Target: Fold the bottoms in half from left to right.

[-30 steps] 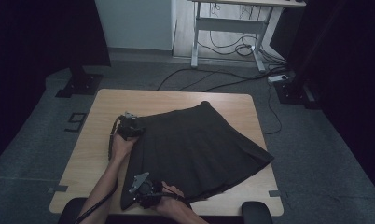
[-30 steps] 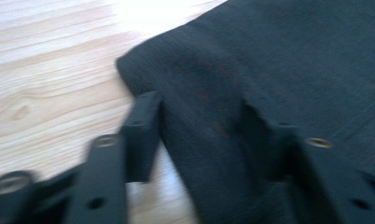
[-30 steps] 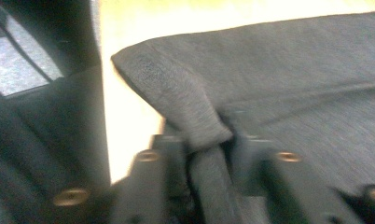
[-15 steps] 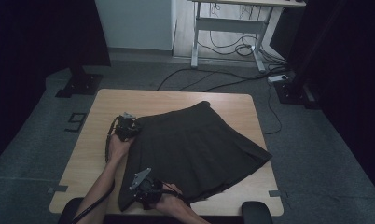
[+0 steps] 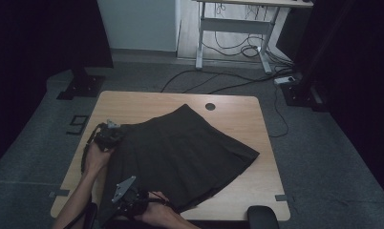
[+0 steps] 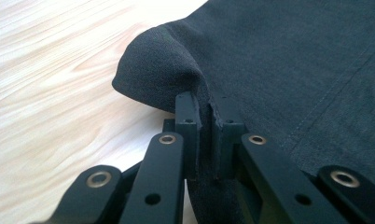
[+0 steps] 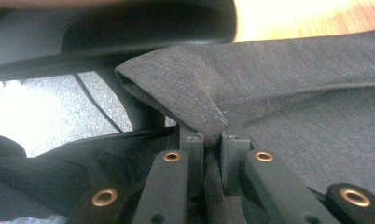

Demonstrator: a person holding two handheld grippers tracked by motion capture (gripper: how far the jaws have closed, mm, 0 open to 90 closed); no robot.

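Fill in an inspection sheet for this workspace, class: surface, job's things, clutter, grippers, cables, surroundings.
Surface: wooden table, with a round hole near the far edge.
Job's things: dark pleated skirt spread across the table, its near left part hanging over the near edge.
Clutter: nothing seen.
Grippers: left gripper shut on the skirt's edge; right gripper shut on a folded corner.
Cables: several lie on the floor beyond the table.
Surroundings: grey carpet, white desk frame, dark curtains.

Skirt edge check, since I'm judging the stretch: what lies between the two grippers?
In the high view, only the skirt's near-left edge runs from the left gripper to the right gripper; both are shut on its cloth.
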